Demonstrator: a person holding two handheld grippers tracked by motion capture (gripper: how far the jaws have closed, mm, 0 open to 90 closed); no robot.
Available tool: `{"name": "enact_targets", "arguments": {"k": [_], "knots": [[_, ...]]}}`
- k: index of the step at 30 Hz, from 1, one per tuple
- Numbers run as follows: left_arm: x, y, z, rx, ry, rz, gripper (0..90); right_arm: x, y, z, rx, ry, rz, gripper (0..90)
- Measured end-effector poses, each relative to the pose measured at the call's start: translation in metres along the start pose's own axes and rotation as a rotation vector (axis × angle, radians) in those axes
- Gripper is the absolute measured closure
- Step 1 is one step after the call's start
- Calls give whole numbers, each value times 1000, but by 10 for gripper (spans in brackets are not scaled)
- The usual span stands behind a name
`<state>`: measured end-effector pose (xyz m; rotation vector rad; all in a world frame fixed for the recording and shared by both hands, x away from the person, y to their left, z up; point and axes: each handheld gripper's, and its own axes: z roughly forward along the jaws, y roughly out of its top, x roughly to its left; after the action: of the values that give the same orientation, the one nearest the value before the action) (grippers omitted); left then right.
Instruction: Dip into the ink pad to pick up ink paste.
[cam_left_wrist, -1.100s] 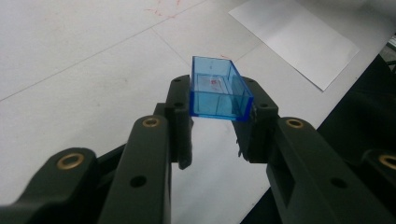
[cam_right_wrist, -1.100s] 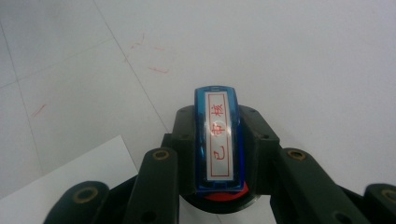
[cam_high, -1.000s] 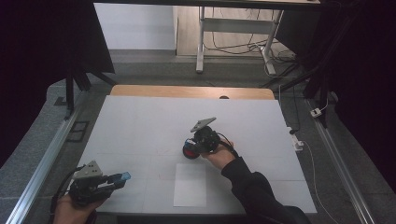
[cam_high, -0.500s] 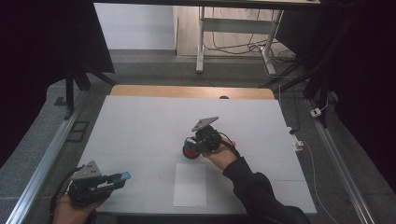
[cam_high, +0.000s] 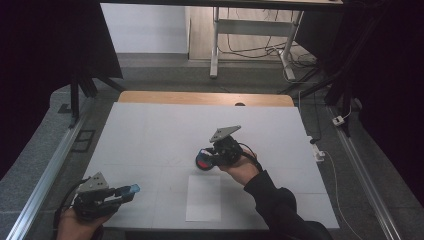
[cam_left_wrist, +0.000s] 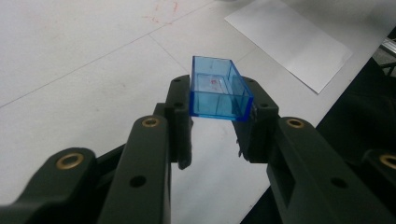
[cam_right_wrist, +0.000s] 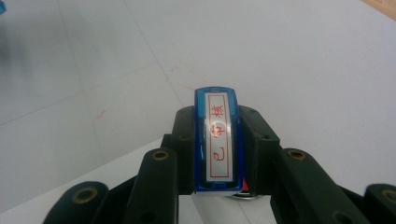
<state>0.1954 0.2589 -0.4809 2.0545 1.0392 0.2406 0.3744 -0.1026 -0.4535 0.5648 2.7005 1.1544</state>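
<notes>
My left gripper (cam_high: 122, 193) sits at the table's near left corner, shut on a small clear blue plastic cap (cam_high: 134, 189). In the left gripper view the cap (cam_left_wrist: 219, 88) is pinched between the jaws of the gripper (cam_left_wrist: 215, 114), its open side facing the camera. My right gripper (cam_high: 207, 159) hovers mid-table, just beyond a white sheet of paper (cam_high: 204, 197). It is shut on a blue stamp (cam_high: 203, 161) with a red underside. The right gripper view shows the stamp (cam_right_wrist: 218, 140) upright between the jaws of the gripper (cam_right_wrist: 217, 121), with a white label of red characters on top.
The white table top (cam_high: 150, 135) has a wooden strip (cam_high: 200, 98) along its far edge and metal rails on both sides. A cable and a plug (cam_high: 318, 152) lie by the right edge. The sheet of paper (cam_left_wrist: 289, 42) lies to the right of the cap.
My right gripper has lifted slightly with the stamp in it. The left gripper and the cap have stayed put.
</notes>
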Motion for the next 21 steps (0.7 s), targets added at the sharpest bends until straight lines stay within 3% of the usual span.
{"name": "enact_targets", "arguments": {"k": [21], "knots": [[0, 0, 0, -3, -4, 2, 685, 19, -3, -25, -38, 45, -30, 703]]}}
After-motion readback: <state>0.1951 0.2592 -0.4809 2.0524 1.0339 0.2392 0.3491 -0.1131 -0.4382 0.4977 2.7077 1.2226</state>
